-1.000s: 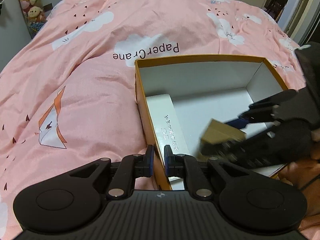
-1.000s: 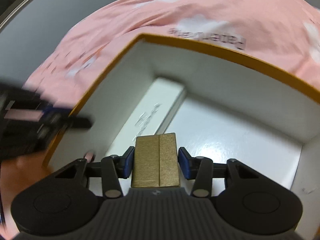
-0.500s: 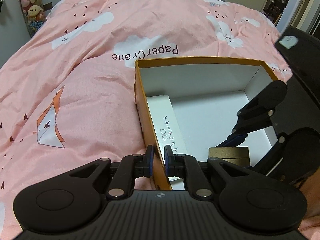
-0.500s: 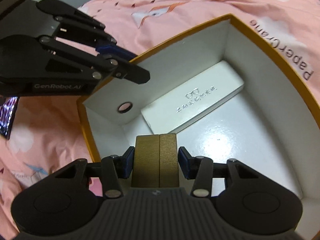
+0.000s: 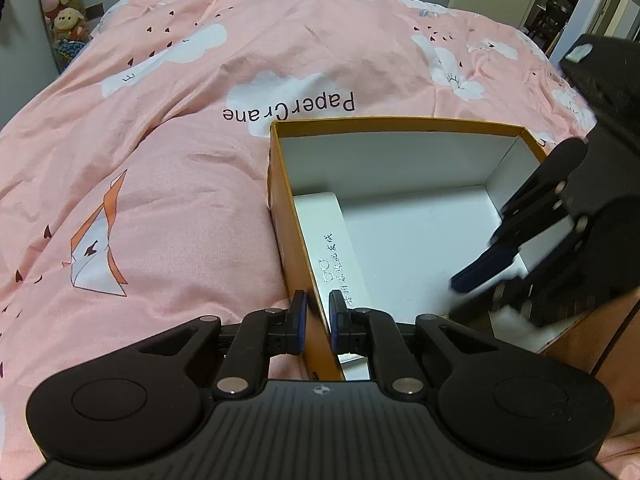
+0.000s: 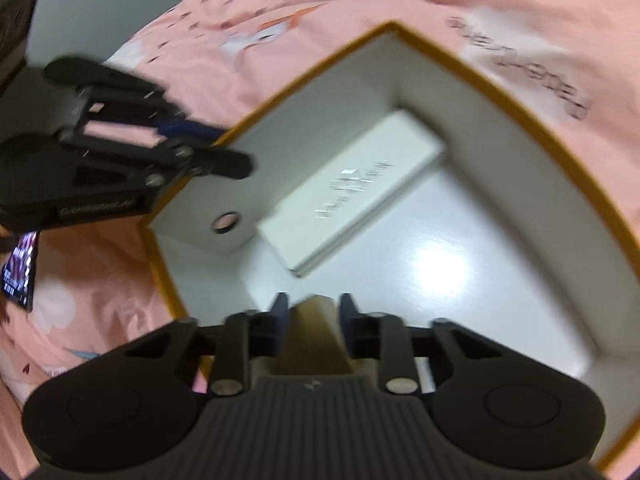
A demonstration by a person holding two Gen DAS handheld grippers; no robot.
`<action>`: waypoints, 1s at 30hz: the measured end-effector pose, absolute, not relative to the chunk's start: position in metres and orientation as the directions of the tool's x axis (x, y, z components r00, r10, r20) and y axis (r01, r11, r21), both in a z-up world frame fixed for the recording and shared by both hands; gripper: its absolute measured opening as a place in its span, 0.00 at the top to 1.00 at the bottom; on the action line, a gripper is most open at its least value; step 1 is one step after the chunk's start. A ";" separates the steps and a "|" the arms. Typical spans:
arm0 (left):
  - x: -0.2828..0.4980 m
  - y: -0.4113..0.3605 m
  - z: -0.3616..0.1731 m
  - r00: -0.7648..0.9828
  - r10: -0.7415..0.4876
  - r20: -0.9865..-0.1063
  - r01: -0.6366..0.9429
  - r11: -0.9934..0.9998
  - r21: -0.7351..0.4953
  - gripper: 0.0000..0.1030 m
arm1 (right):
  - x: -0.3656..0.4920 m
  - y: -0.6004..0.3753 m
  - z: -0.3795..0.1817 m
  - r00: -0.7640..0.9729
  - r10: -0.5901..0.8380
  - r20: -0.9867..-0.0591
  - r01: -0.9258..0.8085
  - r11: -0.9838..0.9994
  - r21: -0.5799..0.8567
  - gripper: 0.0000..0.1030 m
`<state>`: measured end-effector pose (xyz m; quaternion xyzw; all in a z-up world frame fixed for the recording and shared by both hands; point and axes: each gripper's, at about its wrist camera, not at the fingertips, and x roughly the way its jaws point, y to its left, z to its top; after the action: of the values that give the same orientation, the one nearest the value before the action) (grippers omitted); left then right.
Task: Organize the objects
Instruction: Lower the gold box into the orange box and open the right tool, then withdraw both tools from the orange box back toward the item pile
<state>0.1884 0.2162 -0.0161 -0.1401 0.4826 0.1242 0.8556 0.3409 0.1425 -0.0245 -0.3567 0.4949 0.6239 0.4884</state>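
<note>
An orange box [image 5: 288, 216] with a white inside lies open on the pink bedspread. A white glasses case [image 5: 336, 240] rests along its left wall. My left gripper [image 5: 317, 312] is shut on that wall, one finger outside and one inside. In the right wrist view the same left gripper [image 6: 224, 152] clamps the box's wall. My right gripper [image 6: 314, 308] hangs over the box's near corner, its jaws closing on a small gold box [image 6: 316, 336] that sits tilted between them; the picture is blurred. From the left wrist view the right gripper [image 5: 468, 292] is a dark blur at the right.
The pink bedspread [image 5: 180, 160] with cloud prints spreads all round the box. A phone [image 6: 20, 268] lies on the bed at the left of the right wrist view. Plush toys [image 5: 60, 0] stand at the far left and a doorway [image 5: 560, 0] at the far right.
The right gripper's fingers have drawn closer together and the gold box between them now looks tilted. The right hand has rolled and shifted over the orange box. The left gripper has kept still.
</note>
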 end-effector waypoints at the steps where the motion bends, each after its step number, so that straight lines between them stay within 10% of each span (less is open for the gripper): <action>1: 0.189 0.216 -0.016 0.504 0.078 -0.860 -0.349 0.929 -0.120 0.88 | 0.346 0.140 -0.024 -0.241 0.264 -0.934 -0.968 -0.003 0.250 0.83; 30: 0.189 0.210 -0.014 0.503 0.098 -0.859 -0.359 0.928 -0.104 0.88 | 0.343 0.121 -0.064 -0.219 0.187 -0.958 -0.958 0.144 0.248 0.95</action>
<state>0.1887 0.2103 -0.0143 -0.1357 0.4803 0.1334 0.8562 0.3426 0.1211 -0.0641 -0.3497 0.5512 0.5530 0.5177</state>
